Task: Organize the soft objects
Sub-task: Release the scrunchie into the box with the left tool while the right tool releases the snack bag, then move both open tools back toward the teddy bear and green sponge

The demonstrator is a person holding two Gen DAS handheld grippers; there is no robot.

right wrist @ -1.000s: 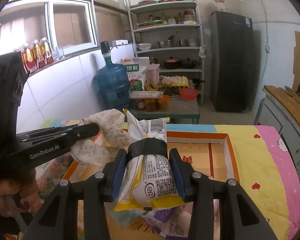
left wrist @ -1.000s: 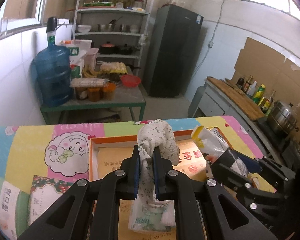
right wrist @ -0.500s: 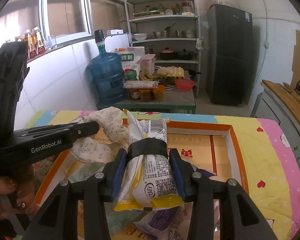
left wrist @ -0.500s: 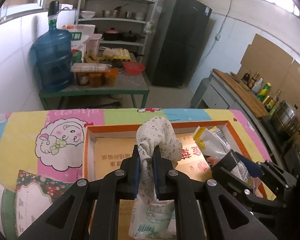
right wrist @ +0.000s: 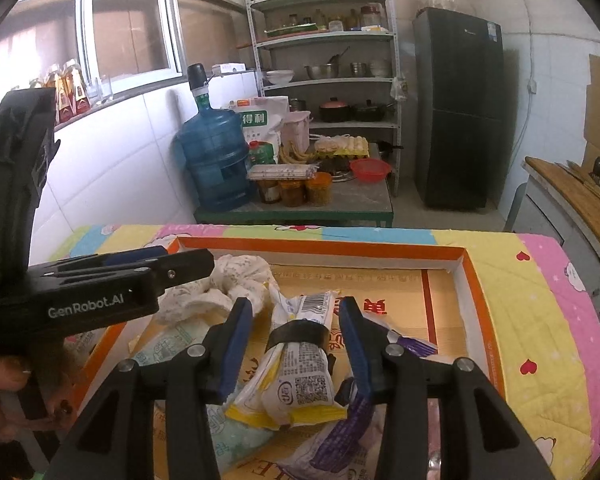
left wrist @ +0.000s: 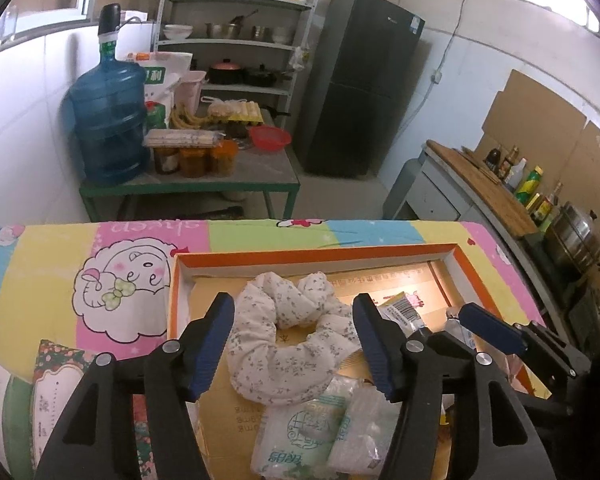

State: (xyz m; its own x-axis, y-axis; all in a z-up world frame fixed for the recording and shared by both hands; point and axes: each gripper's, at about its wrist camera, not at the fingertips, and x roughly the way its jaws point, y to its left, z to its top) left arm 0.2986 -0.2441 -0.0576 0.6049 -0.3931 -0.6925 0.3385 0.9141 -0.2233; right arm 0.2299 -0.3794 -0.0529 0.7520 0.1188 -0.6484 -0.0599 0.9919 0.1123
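Note:
An orange-rimmed cardboard box (left wrist: 312,255) lies on the colourful cartoon cloth. A white floral fabric ring (left wrist: 288,340) lies inside it, between the open jaws of my left gripper (left wrist: 294,336); it also shows in the right wrist view (right wrist: 224,284). My right gripper (right wrist: 296,330) is open over a yellow-and-white packet (right wrist: 300,376) bound with a black band, which lies in the box (right wrist: 472,280). A green-printed tissue pack (left wrist: 300,436) lies in the box near me. The left gripper (right wrist: 140,276) also shows in the right wrist view.
A purple-and-white packet (right wrist: 340,436) lies under the yellow one. A patterned cushion (left wrist: 60,384) sits left of the box. Beyond the table stand a green table with a blue water jug (left wrist: 108,128), metal shelves (right wrist: 332,60), a dark fridge (left wrist: 360,84) and a counter (left wrist: 488,184).
Both grippers opened. The floral ring dropped from the left gripper into the box, and the banded packet dropped from the right gripper onto the packets in the box.

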